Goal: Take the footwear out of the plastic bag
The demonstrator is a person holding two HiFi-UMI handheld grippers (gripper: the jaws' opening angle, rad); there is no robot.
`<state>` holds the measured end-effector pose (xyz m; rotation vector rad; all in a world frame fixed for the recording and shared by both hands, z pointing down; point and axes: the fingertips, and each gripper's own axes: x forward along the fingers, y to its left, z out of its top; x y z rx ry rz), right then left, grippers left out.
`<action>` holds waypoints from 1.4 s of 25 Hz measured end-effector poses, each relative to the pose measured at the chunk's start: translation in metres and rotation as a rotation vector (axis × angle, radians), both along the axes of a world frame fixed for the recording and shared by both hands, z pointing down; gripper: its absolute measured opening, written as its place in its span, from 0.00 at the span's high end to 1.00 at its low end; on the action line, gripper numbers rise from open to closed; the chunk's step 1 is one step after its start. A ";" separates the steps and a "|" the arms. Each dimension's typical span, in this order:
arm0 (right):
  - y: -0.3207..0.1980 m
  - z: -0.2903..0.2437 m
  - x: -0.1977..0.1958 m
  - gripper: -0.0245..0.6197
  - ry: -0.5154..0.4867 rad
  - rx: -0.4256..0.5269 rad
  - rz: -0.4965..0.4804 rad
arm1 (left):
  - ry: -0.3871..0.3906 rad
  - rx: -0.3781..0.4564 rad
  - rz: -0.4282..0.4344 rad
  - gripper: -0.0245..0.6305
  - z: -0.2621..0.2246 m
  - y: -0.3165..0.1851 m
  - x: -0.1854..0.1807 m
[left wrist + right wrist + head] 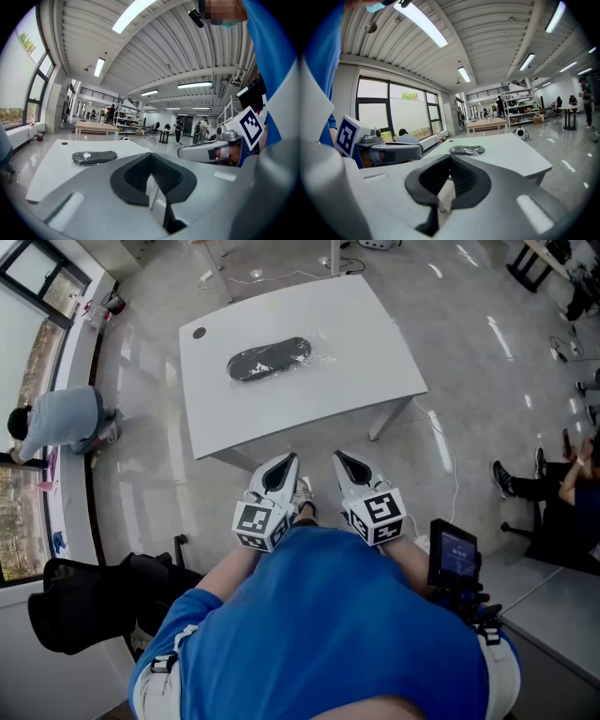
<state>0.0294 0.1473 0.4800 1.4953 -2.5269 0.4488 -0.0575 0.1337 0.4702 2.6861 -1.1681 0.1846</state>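
A dark piece of footwear in a clear plastic bag (271,359) lies near the middle of the white table (375,371). The left gripper view shows the bagged footwear (93,157) on the tabletop ahead, and the right gripper view shows the bag (467,150) further off. My left gripper (284,465) and right gripper (345,463) are held side by side close to my chest, short of the table's near edge. Both are shut with nothing between the jaws. Neither touches the bag.
A round grommet (199,333) sits at the table's far left corner. A person in grey (58,423) crouches by the window at left. Another person (553,486) sits at right. A dark chair (94,601) stands at my left, and a device with a screen (454,557) at my right.
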 end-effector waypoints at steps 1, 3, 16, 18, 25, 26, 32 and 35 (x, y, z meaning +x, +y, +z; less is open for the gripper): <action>-0.007 -0.005 -0.003 0.96 0.002 0.000 0.002 | -0.001 0.001 0.000 0.95 -0.004 -0.007 -0.003; -0.029 -0.009 -0.006 0.96 0.008 0.001 0.002 | -0.003 0.005 0.001 0.95 -0.008 -0.028 -0.006; -0.166 0.014 -0.033 0.96 -0.004 -0.069 0.028 | 0.000 -0.011 0.004 0.95 0.016 -0.162 -0.045; -0.181 0.020 -0.038 0.96 -0.009 -0.088 0.038 | 0.000 -0.013 0.005 0.95 0.020 -0.178 -0.053; -0.224 0.024 -0.045 0.96 0.008 -0.133 0.047 | -0.014 -0.046 -0.018 0.95 0.026 -0.222 -0.074; -0.229 0.025 -0.045 0.96 0.013 -0.138 0.044 | -0.015 -0.048 -0.020 0.95 0.027 -0.228 -0.075; -0.262 0.042 -0.046 0.96 0.025 -0.168 0.025 | -0.043 -0.066 -0.050 0.95 0.044 -0.253 -0.083; -0.284 0.052 -0.042 0.96 0.023 -0.187 0.015 | -0.069 -0.069 -0.076 0.95 0.052 -0.270 -0.086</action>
